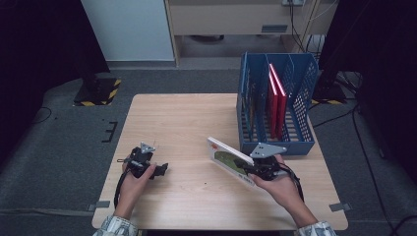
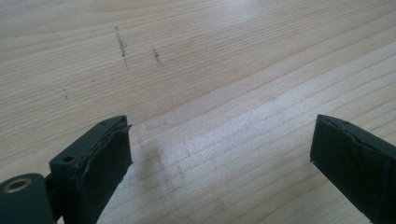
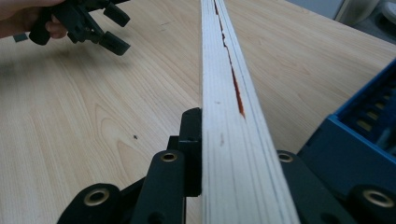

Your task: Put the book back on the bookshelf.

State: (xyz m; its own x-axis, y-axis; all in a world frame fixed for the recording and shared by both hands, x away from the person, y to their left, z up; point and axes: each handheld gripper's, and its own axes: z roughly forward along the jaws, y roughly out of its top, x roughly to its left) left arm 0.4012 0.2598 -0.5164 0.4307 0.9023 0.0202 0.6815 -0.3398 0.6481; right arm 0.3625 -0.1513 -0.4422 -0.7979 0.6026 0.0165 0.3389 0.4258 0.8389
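The right tongs (image 1: 246,164) are clamped on a picture book (image 1: 223,158), held tilted above the counter (image 1: 177,123) just beside the blue file rack (image 1: 275,142). To file it well, stand the book upright and line it with an empty slot beside the red books (image 1: 276,101). The left tongs (image 1: 160,169) rest apart, low over the counter, hand relaxed.

No readable text, label or number anywhere; print on book (image 1: 227,160) cover too small to read.
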